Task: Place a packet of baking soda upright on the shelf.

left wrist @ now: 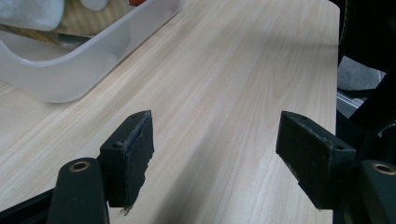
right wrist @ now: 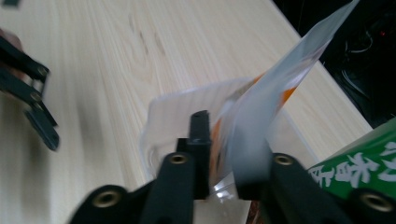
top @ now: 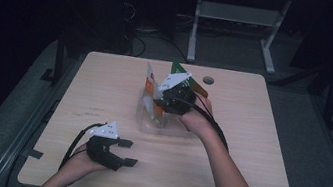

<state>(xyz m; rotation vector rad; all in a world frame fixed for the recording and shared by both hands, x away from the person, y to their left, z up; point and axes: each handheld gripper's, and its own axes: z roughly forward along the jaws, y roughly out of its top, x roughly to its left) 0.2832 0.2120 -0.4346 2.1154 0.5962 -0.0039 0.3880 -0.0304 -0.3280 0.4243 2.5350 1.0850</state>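
A clear plastic bin [top: 168,132] stands mid-table, and its rim shows in the left gripper view [left wrist: 70,79] and the right gripper view [right wrist: 163,112]. My right gripper [top: 159,104] reaches into it from the right. A white and orange packet [top: 150,83] stands upright between its jaws [right wrist: 226,154]. That packet [right wrist: 280,84] is blurred while the jaws look sharp, with a slight gap at the left jaw. A green packet [top: 177,68] [right wrist: 369,163] leans behind the gripper. My left gripper [top: 130,152] [left wrist: 219,154] rests open on the table, nothing between its pads.
The wooden table [top: 248,137] has a round cable hole [top: 208,80] near its far edge. Another orange-brown packet [top: 199,89] sticks up beside the right hand. A white object [left wrist: 32,11] lies inside the bin. The left gripper's jaw [right wrist: 42,123] appears farther off.
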